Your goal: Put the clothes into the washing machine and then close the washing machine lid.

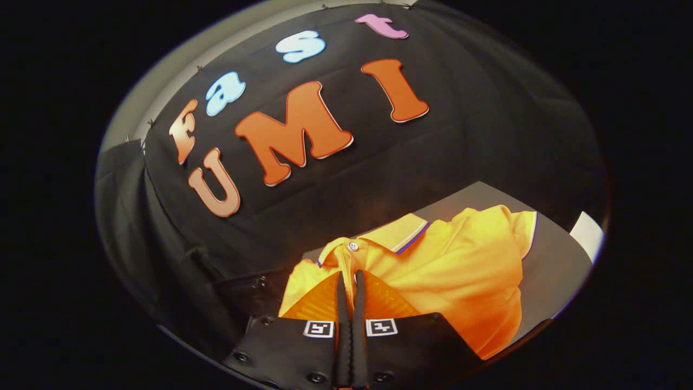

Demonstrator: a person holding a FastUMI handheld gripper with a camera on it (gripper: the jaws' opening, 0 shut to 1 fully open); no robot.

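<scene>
Gripper (351,281): two long narrow fingers (341,303) ran forward side by side, inner edges toothed like a saw. Each finger grew from a broad, ribbed, wedge-shaped base. Behind these sat two black housing plates (287,352), matte, angular, fixed with round dark screws (241,356) near the corners. Each plate carried one small square black-and-white marker (318,328).
</scene>
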